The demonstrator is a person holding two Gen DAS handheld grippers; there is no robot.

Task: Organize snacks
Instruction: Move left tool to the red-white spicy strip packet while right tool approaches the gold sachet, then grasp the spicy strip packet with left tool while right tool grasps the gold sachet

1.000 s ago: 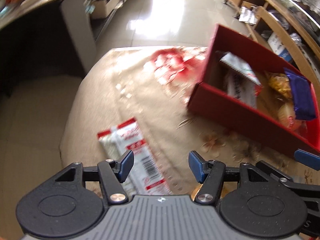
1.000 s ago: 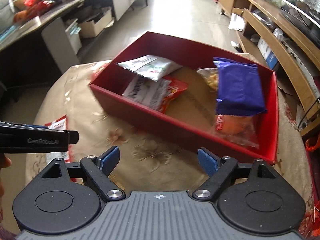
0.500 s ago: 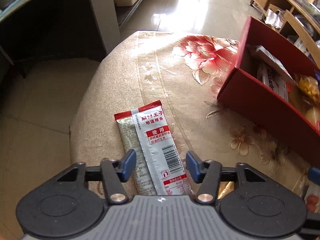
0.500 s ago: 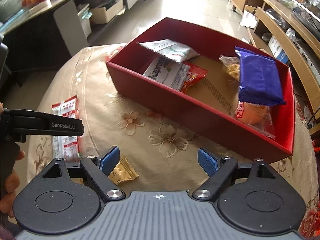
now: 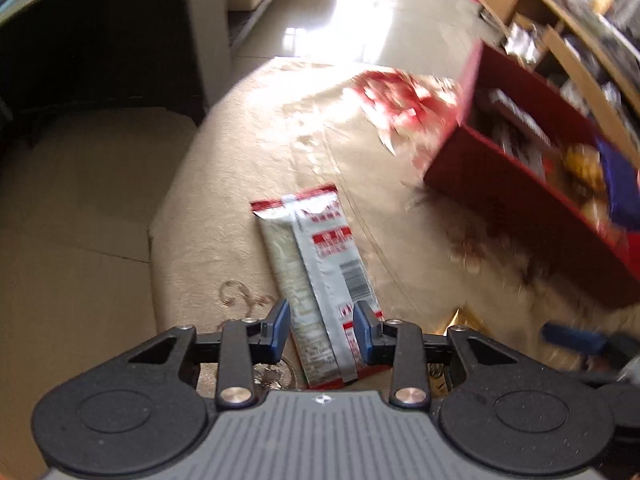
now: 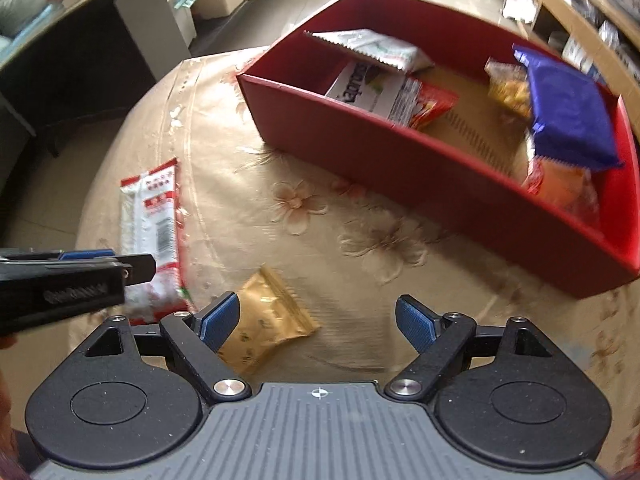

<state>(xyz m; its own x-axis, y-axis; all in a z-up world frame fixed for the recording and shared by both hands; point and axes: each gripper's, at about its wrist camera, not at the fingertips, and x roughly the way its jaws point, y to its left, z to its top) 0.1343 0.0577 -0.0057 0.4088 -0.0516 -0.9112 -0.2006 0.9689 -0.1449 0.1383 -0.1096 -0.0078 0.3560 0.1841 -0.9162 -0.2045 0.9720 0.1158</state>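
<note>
Jaws of the left gripper (image 5: 321, 330) are narrowed around the silver-red packet (image 5: 320, 276) (contact unclear), pickup judged imminent; right gripper (image 6: 318, 320) is held wide, empty.

Legible text is limited. The flat white-and-red foil snack packet (image 5: 320, 276) on the tablecloth carries a barcode and blurred, unreadable print. Lettering on the black left gripper (image 6: 76, 280) body is too blurred to read.

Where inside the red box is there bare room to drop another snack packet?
The red box has bare floor mid-box, between the white packets and the blue packet. Both ends are crowded.
</note>
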